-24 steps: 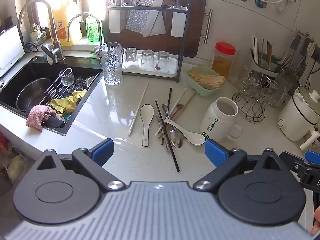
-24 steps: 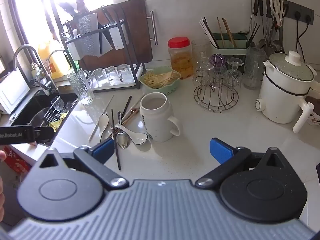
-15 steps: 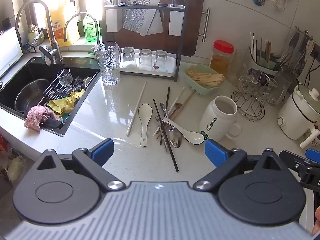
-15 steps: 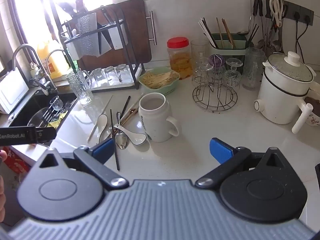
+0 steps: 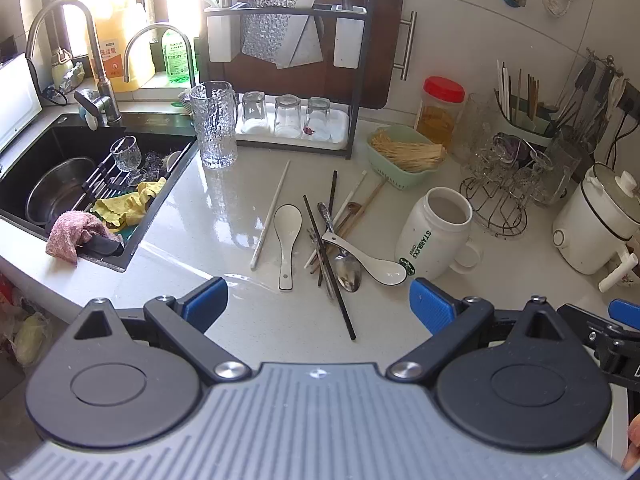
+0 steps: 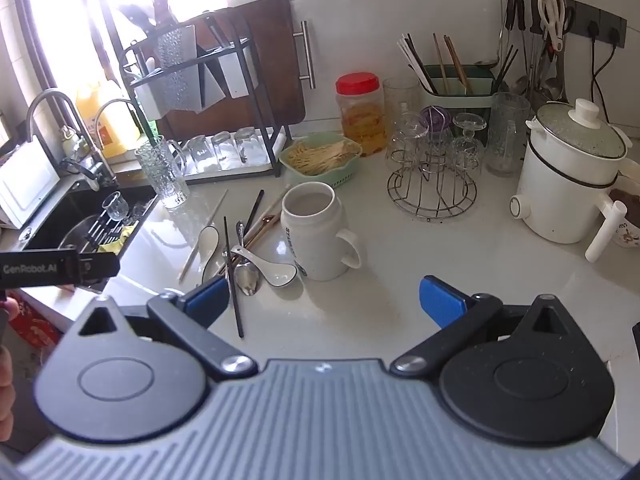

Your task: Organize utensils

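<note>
On the far left I see the sink (image 5: pixel 80 184). My left gripper (image 5: pixel 318 300) hangs open over the table (image 5: pixel 224 220), holding nothing. Just beyond it the utensils lie loose: a white chopstick (image 5: pixel 270 214), a white spoon (image 5: pixel 287 236), a black chopstick (image 5: pixel 328 266), a metal spoon (image 5: pixel 347 270). Right of them stands the mug (image 5: pixel 434 232). My right gripper (image 6: pixel 324 300) is open too, near the mug (image 6: pixel 316 236).
</note>
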{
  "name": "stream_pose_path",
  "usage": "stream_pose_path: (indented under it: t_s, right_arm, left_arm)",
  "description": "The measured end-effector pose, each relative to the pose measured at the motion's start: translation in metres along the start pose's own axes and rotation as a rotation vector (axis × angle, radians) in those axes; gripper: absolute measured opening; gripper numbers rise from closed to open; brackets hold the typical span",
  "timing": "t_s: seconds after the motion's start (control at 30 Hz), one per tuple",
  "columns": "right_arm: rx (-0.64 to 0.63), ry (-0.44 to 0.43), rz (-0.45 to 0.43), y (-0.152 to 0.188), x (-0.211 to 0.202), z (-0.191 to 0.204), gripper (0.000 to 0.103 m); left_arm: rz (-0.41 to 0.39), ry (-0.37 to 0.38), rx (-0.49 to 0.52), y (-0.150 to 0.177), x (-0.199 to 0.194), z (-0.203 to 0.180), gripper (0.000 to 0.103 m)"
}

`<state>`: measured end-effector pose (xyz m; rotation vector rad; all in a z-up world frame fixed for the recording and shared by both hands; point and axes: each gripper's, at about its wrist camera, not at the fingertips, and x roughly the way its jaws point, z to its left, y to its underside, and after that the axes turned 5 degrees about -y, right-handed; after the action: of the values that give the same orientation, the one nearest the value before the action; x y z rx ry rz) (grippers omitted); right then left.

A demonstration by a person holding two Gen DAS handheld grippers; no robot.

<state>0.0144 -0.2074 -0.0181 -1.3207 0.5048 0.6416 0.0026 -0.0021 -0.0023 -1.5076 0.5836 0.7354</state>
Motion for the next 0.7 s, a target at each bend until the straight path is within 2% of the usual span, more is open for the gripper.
stream_pose_path:
  t_s: [0.7]
  right_arm:
    - [0.009, 0.019, -0.023, 0.005, -0.005, -0.001, 0.103]
  left_arm:
    - [0.012, 0.023, 0.047, -0.001, 0.002, -0.011, 0.099]
